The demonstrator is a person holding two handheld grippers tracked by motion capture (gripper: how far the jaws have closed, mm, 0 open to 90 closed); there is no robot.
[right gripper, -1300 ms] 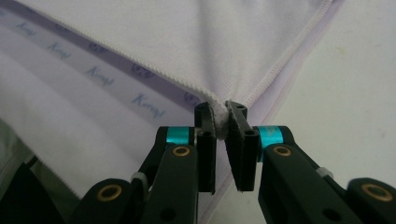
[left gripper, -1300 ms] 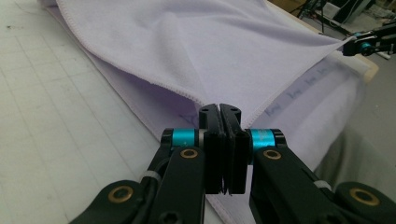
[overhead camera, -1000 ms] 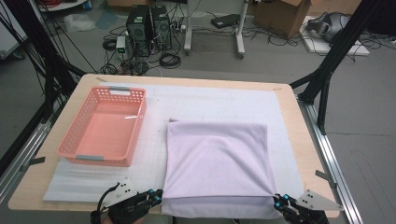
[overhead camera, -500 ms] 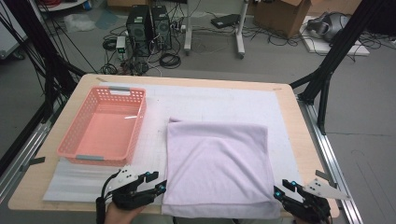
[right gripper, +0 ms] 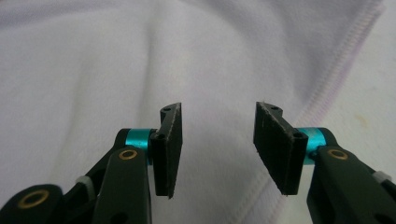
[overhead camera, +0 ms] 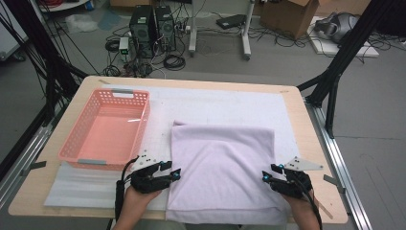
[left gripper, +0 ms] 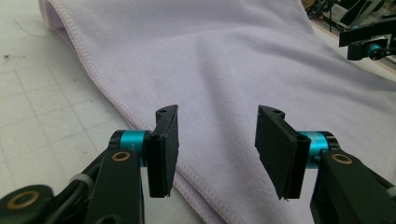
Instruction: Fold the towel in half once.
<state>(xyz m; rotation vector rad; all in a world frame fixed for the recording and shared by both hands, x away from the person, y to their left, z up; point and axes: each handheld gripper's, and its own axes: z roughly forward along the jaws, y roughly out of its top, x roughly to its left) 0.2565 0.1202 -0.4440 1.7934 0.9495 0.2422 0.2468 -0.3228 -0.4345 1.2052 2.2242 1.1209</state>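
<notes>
Folded lilac towel (overhead camera: 222,172) lies flat on the white mat (overhead camera: 201,103) covering the table (overhead camera: 313,158), toward 5 o'clock of the table top, its near edge close to the table's 6 o'clock rim. Fold lines square, stitched hem visible along both sides.

Left claw (overhead camera: 178,173) sits at the towel's 9 o'clock edge, w/ tips pointing toward 3 o'clock, just over the hem. In the left gripper view the left claw (left gripper: 217,140) is spread, nothing pinched; its jaws have just been opening, cloth lies below and beyond the gap, pads not pressing on it. Hem runs from 11 o'clock down to 6 o'clock in that view, mat grid at 9 o'clock.

Right claw (overhead camera: 263,176) sits at the towel's 3 o'clock edge, tips pointing toward 9 o'clock, facing the left one across the cloth. In the right gripper view the right claw (right gripper: 218,140) is also spread, jaws just been opening, nothing between the pads; towel surface under it, hem curving from 1 o'clock to 5 o'clock.

Both hands come in from 6 o'clock; left hand (overhead camera: 136,201) behind its claw, right hand (overhead camera: 301,208) likewise.

Pink basket (overhead camera: 72,143) stands on the mat at 9 o'clock of the towel, apart from it, just past the left claw at its 11 o'clock.
</notes>
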